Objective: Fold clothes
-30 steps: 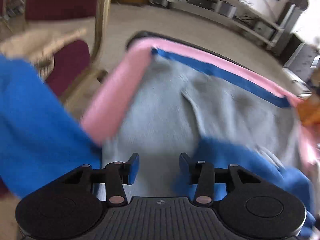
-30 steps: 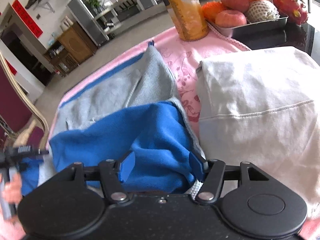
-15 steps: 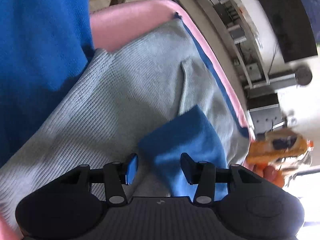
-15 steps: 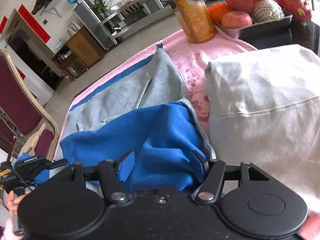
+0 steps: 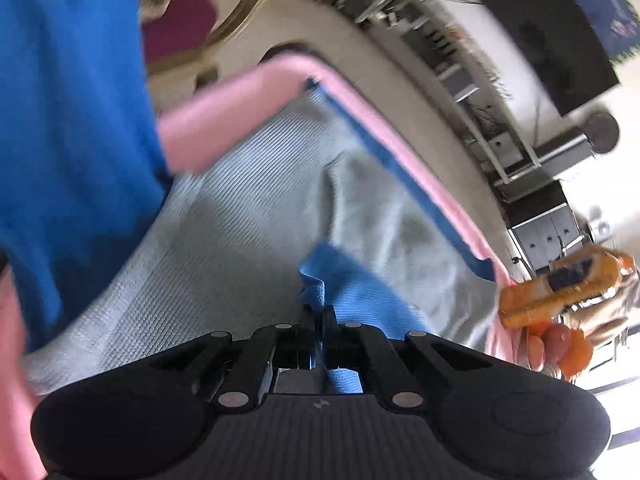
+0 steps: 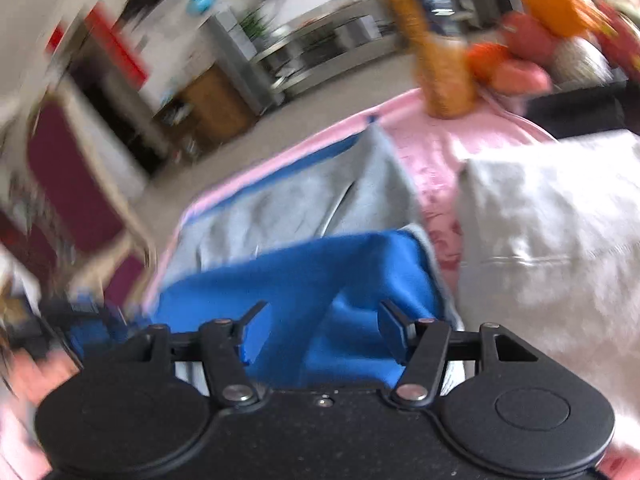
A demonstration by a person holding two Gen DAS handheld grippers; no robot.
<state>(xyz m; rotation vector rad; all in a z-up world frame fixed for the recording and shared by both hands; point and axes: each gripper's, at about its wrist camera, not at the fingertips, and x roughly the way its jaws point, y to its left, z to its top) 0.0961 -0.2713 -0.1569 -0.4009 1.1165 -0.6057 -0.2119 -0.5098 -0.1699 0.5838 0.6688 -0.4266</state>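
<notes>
A grey ribbed garment (image 5: 256, 216) with blue trim lies spread on a pink cloth (image 5: 224, 112). A blue part of it (image 5: 352, 288) is folded over the grey. My left gripper (image 5: 318, 314) is shut on the edge of this blue part. In the right wrist view the same grey garment (image 6: 296, 208) lies ahead, with the blue part (image 6: 320, 272) bunched right in front of my right gripper (image 6: 320, 320), which is open with the blue cloth between its fingers.
A folded white garment (image 6: 552, 224) lies to the right on the pink cloth (image 6: 432, 152). An orange bottle (image 6: 436, 60) and a fruit tray (image 6: 548, 56) stand at the far edge. A maroon chair (image 6: 76, 200) stands to the left. Blue fabric (image 5: 68, 120) hangs at the left.
My left gripper has closed on the blue edge; it was open half a second ago. The right gripper stays open and has shifted, with motion blur.
</notes>
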